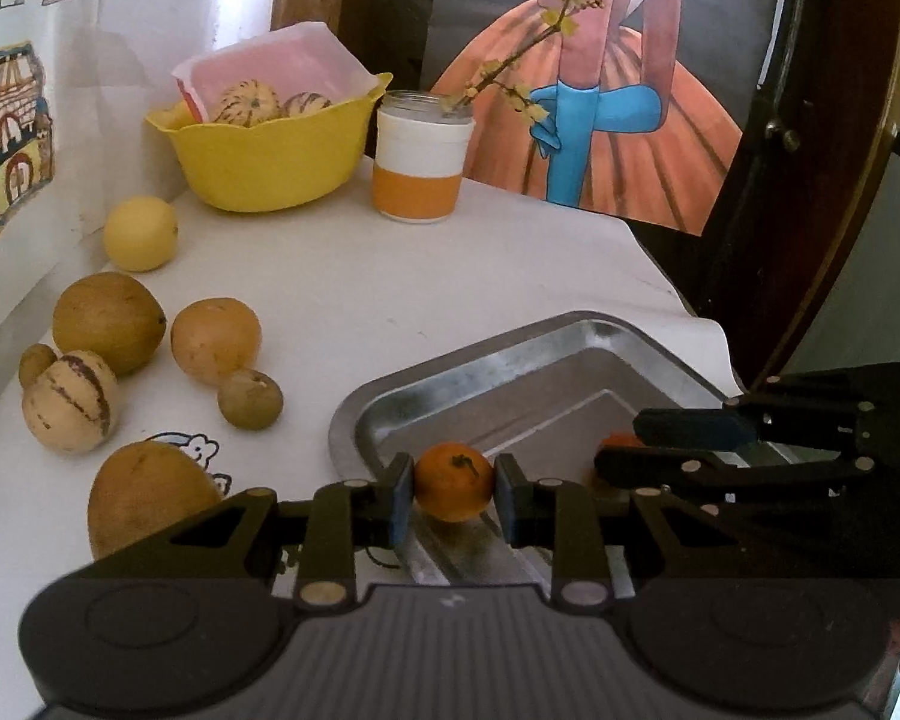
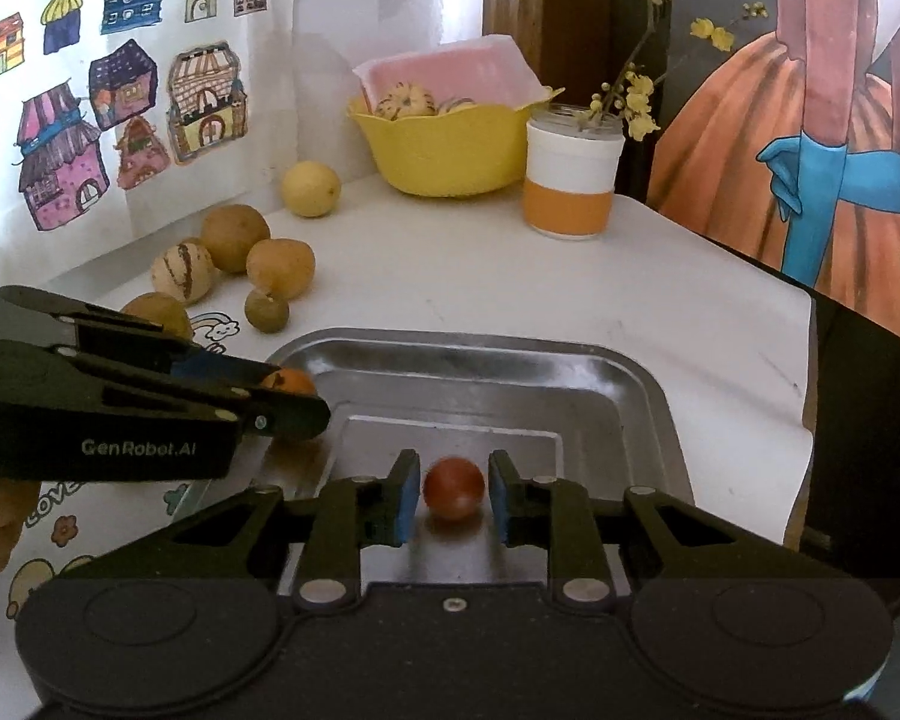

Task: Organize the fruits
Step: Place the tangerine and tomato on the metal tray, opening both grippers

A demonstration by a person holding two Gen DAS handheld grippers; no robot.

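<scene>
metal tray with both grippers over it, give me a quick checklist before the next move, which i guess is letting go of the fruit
1. Orange is between the left gripper jaws, pads touching both sides: ok.
2. Orange is over the metal tray, inside the rim: ok.
3. Orange resting on the tray floor: cannot tell; it may sit slightly above it.
4. Small red fruit is between the right gripper jaws, with gaps on both sides, so not gripped: ok if it was released.
5. The two grippers are apart, with neither blocking the other: ok.
6. Loose fruits on the white table lie outside the tray: not ok, these remain to be sorted.
</scene>
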